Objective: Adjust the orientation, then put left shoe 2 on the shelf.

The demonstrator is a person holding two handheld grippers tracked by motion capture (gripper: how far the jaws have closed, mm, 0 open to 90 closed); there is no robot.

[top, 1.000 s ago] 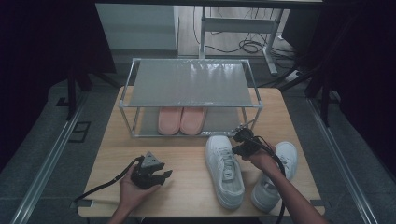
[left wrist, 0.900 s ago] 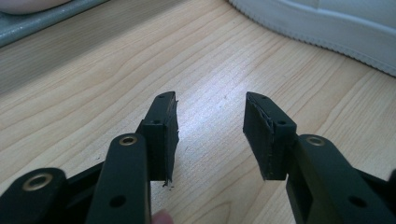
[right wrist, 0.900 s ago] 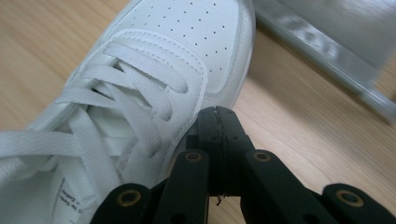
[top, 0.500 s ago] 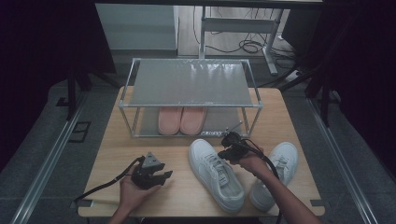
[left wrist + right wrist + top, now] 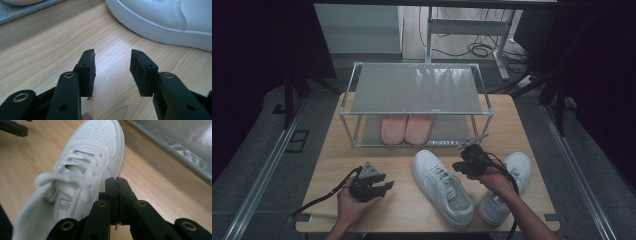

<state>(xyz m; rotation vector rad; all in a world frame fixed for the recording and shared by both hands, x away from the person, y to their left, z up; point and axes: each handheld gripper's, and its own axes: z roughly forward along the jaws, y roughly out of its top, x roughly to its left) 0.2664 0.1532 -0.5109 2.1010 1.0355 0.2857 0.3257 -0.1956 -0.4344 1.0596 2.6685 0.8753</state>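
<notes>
Left gripper (image 5: 384,187) low over the table (image 5: 327,165), held in the left hand (image 5: 349,205); jaws parted with a clear gap, bare wood between them, nothing gripped. Ahead and to its right in the left gripper view, the sole edge of a white sneaker (image 5: 172,17).

Right gripper (image 5: 460,166) in the right hand (image 5: 492,176), just beside the near sneaker (image 5: 443,186) on that shoe's right. In the right gripper view the jaws are pressed together, pads touching, nothing visibly between them; the sneaker lies just left of the tips, toe pointing away toward the rack (image 5: 417,90).

Second sneaker (image 5: 507,187) under the right hand and forearm, partly hidden.

Pink slippers (image 5: 406,128) on the rack's lower shelf, beyond both grippers
</notes>
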